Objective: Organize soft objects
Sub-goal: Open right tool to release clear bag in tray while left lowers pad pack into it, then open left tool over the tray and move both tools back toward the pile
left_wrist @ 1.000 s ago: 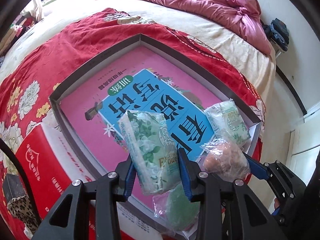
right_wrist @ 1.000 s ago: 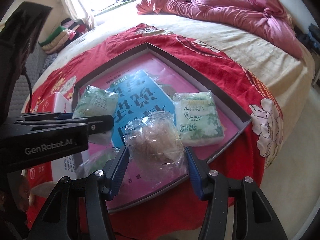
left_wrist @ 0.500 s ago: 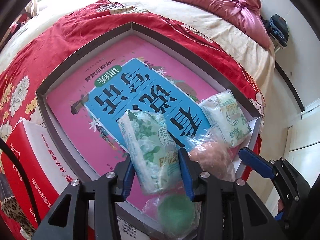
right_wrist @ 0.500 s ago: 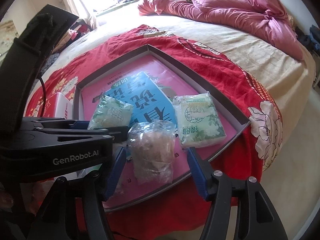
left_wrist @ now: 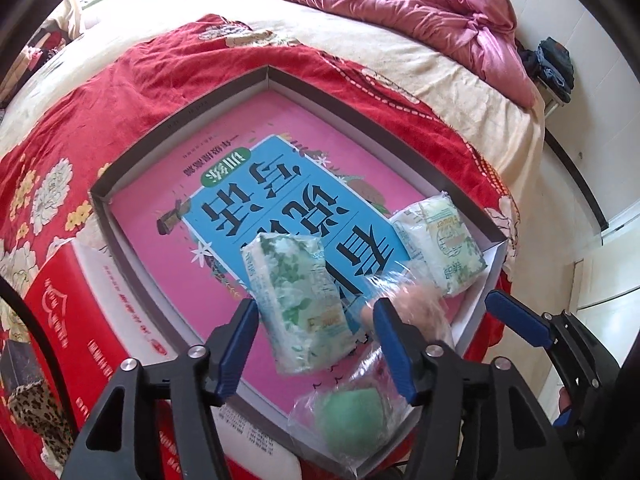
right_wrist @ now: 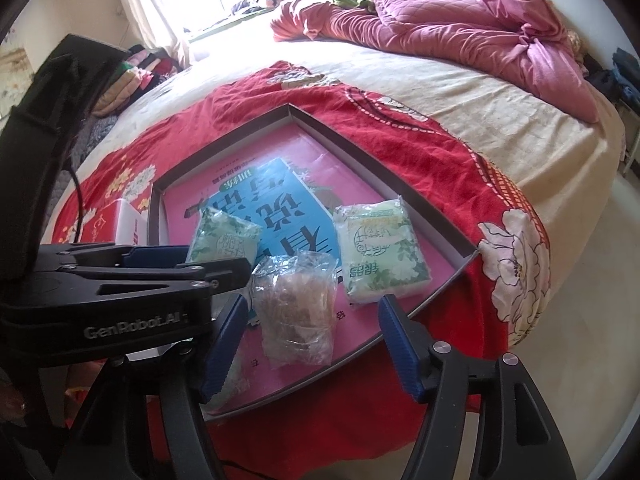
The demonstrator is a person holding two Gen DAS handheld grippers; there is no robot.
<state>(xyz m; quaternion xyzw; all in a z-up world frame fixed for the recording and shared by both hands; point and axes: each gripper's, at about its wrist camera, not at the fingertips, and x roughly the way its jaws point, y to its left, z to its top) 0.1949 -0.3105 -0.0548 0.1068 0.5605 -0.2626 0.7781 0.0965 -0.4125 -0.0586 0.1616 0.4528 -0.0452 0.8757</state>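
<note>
With the jaws of both the left gripper and right gripper opening and nothing gripped, the tissue pack and clear bag, lying at the tray's near edge, could be nudged out if the pads are withdrawn carelessly.

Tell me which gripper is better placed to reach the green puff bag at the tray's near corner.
Left. The left gripper, its jaws opening around the tissue pack, hangs just above the green puff bag; in the right wrist view it is mostly hidden.
</note>
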